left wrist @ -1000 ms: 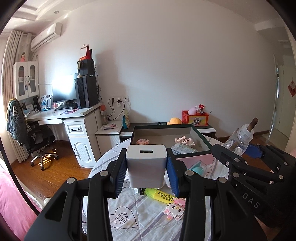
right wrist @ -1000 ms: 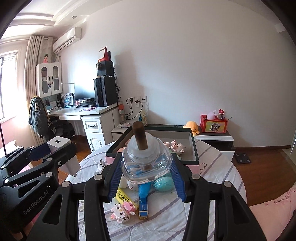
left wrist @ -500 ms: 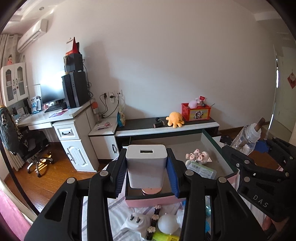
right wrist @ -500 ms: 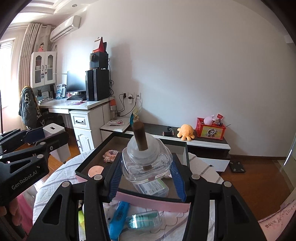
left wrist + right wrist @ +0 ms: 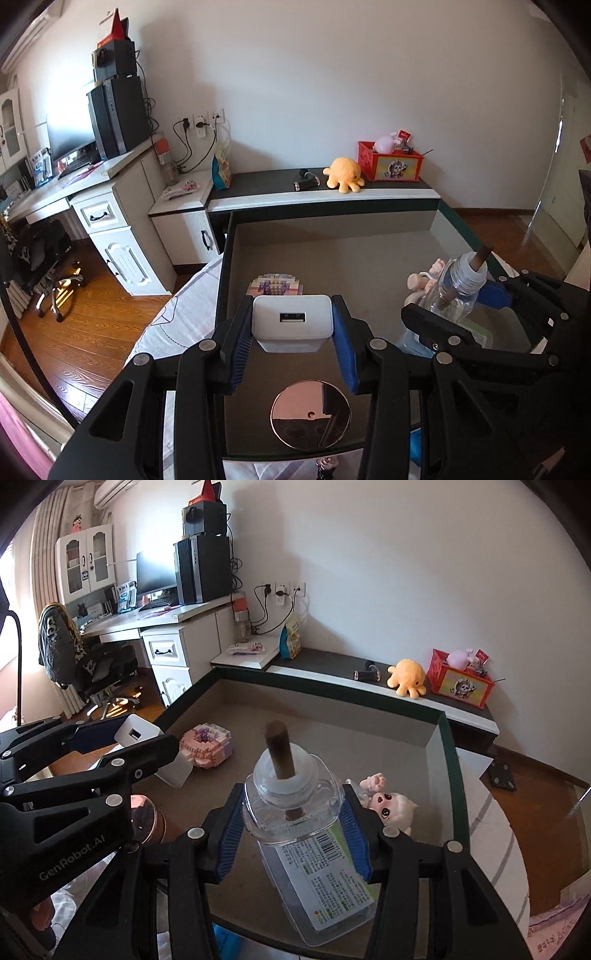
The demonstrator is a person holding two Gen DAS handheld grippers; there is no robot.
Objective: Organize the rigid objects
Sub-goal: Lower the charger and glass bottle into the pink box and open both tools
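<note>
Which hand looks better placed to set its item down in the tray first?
Probably left. The left gripper holds the charger over bare tray floor, while under the right gripper and its bottle a packet and doll crowd the spot.

White charger [image 5: 291, 327] and clear wick bottle [image 5: 293, 794], both upright, apparently above tray [image 5: 448, 760].

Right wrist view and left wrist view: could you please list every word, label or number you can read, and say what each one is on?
"GenRobot.AI": on the side of the left gripper, in the right wrist view.
Label on the clear bottle held by the right gripper: barcode and fine print, too small to read.
Red box on the low cabinet: a picture, no legible words.
Left wrist view: nothing readable.
</note>
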